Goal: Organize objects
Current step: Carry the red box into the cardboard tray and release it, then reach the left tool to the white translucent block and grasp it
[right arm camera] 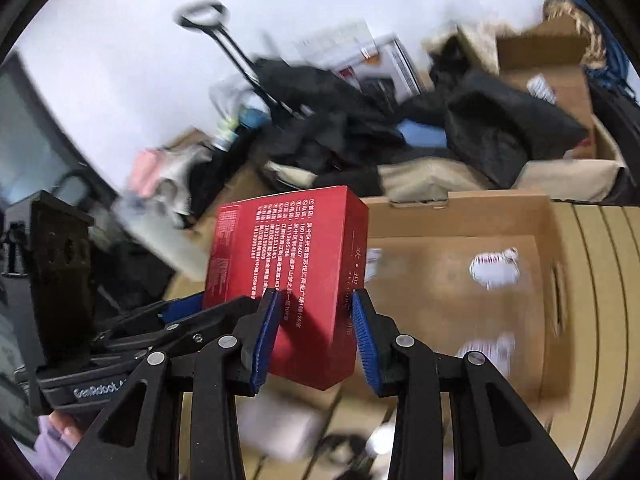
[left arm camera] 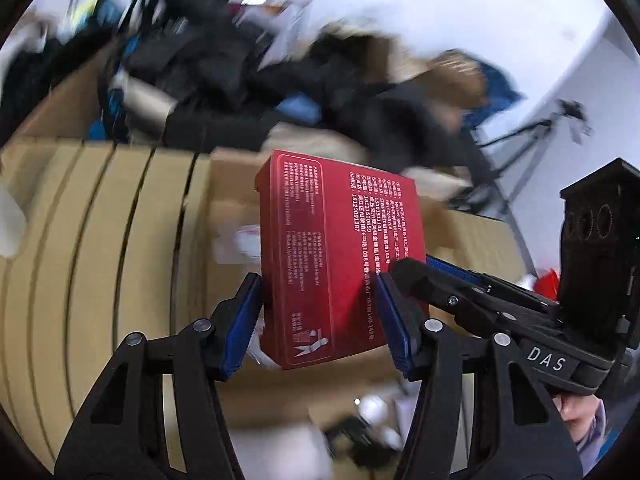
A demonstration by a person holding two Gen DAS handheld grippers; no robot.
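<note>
above cardboard box [right arm camera: 460, 216], both tools clamp red box [left arm camera: 340, 256] (background clutter blurred, unreadable).

Box [right arm camera: 286, 284] seemingly above carton [right arm camera: 460, 292]

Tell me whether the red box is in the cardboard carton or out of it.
Out: the red box is held above the cardboard carton by both tongs.
</note>
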